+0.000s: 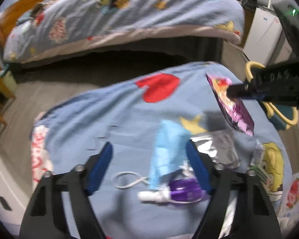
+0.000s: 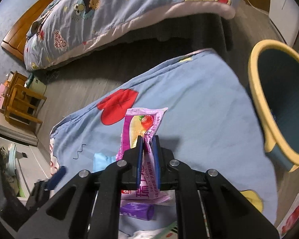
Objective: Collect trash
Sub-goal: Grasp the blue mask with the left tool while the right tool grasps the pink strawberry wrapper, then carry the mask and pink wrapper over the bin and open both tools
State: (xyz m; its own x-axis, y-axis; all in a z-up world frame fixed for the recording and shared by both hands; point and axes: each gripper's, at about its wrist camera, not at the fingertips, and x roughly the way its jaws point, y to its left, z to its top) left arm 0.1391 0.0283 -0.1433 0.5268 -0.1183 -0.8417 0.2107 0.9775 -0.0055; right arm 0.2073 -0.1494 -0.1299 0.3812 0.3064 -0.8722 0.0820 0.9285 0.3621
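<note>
Gripping the pink snack wrapper point(image 2: 143, 131) between closed pads, the right tongs point(image 2: 147, 139) hold it above the bed point(image 2: 199, 103); the bin point(image 2: 279, 103) stands to its right, near. The left tongs point(image 1: 149, 151), part open and empty, hover around the blue face mask point(image 1: 165, 151), whose long axis runs near-to-far.

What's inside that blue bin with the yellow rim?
The bin looks empty: only its dark blue inner wall shows. Its bottom is cut off by the picture's edge, so anything lying there can't be seen.
</note>
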